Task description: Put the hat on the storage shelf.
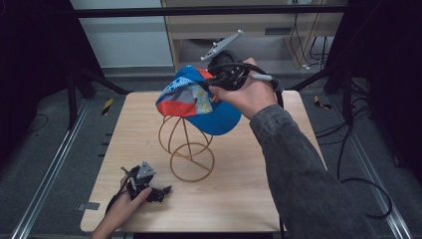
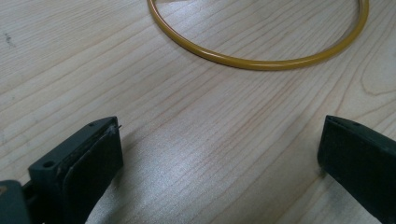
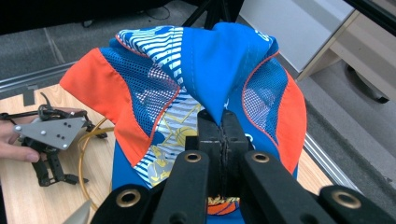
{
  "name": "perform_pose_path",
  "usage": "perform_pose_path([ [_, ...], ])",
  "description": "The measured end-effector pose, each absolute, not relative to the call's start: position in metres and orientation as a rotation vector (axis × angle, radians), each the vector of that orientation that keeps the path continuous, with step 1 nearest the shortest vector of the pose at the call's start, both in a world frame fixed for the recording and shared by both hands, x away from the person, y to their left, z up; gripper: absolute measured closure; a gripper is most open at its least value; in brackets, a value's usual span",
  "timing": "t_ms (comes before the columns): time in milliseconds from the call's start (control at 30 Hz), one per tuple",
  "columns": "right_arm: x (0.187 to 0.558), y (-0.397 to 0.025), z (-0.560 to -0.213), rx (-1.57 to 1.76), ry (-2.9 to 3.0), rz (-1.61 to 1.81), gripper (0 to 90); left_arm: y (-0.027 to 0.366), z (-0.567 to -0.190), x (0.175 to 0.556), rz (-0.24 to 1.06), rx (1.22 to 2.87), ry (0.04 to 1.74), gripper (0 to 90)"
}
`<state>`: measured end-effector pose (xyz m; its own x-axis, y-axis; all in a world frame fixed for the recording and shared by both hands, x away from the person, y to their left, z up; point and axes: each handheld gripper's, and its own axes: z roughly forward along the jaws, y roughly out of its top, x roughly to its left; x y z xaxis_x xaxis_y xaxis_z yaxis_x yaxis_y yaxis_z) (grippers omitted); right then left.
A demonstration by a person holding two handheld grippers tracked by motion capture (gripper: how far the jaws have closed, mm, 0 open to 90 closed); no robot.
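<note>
Light wood-grain table (image 1: 239, 199) on a grey carpeted floor (image 1: 35, 149), metal floor rails (image 1: 54, 164) running along both sides. Black frame posts and a black crossbar (image 1: 199, 11) around the table, black-and-yellow tape markers (image 1: 107, 106) on the floor, loose black cables (image 1: 358, 149) at right. Behind: pale wall panel (image 1: 124, 35), beige wooden shelf unit (image 1: 249, 30); dim room, dark side areas.

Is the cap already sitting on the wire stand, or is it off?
Off: the right hand-held gripper holds the cap above the wire stand.
</note>
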<state>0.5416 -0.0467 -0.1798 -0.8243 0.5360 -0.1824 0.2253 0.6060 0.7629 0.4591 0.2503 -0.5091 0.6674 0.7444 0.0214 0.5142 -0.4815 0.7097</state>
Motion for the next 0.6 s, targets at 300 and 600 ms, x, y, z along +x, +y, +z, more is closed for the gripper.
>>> perform_pose_path([
  [300,0.55,-0.029,-0.184,0.6,2.469,1.059,90.0,0.25,-0.509,0.459,0.429,2.19,0.966,0.0],
  [600,0.548,-0.014,-0.188,0.562,2.511,1.063,90.0,0.25,-0.509,0.459,0.428,2.188,0.967,0.0],
])
